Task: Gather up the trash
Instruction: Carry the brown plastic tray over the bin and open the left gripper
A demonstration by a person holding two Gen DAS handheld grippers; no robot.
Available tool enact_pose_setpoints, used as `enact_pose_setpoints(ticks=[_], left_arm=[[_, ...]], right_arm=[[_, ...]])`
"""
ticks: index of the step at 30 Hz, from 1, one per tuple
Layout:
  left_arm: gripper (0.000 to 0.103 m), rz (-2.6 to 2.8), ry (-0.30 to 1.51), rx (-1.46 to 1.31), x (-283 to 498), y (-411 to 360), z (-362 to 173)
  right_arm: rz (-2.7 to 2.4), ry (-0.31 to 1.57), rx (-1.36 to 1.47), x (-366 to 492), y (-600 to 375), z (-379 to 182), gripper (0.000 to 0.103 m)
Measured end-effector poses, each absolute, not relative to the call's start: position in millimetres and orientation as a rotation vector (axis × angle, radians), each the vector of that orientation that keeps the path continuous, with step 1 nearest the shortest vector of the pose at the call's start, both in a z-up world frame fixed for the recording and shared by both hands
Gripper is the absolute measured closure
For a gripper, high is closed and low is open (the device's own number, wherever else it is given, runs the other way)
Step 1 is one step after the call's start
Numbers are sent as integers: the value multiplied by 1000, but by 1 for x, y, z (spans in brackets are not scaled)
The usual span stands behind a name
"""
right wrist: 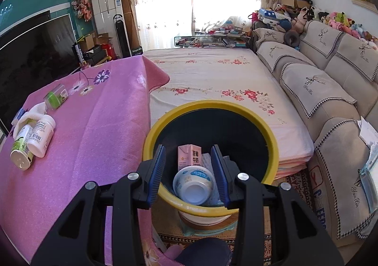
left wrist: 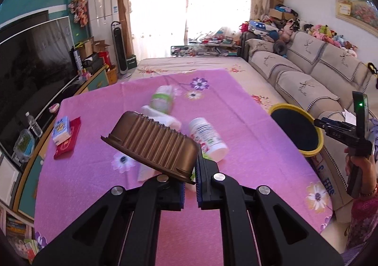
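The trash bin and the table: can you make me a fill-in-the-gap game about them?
1. The left hand-held gripper is shut on the rim of a ribbed ____ tray.
2. The trash bin has a ____ rim.
3. Inside the bin, behind the white bowl, stands a ____ milk carton.
4. The cloth on the table is ____ with flowers.

Missing words: brown; yellow; pink; pink

A pink flowered cloth covers the table (left wrist: 248, 147). On it lie a white bottle (left wrist: 209, 139) near the middle, a green-labelled jar (left wrist: 161, 101) on a white towel (left wrist: 165, 119) farther off, and a tissue pack (left wrist: 62, 130) on a red packet (left wrist: 68, 141) at left.
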State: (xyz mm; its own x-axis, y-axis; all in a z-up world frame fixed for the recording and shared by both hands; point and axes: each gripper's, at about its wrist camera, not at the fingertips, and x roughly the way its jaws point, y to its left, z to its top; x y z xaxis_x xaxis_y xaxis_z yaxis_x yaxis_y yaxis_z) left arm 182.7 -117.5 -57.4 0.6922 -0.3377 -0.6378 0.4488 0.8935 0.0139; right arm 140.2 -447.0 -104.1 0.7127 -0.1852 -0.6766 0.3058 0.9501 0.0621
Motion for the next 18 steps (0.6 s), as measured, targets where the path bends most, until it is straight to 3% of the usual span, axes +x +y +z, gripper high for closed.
enact_pose_setpoints(ticks=[7,18], left_arm=[[95,-605,669,220,187,-215,-45],[95,-844,747,316,224,-396,-77]], right_arm=[[-331,706,207,119,-480,-99,65],[-409,684,220,98,-522,-95,65]])
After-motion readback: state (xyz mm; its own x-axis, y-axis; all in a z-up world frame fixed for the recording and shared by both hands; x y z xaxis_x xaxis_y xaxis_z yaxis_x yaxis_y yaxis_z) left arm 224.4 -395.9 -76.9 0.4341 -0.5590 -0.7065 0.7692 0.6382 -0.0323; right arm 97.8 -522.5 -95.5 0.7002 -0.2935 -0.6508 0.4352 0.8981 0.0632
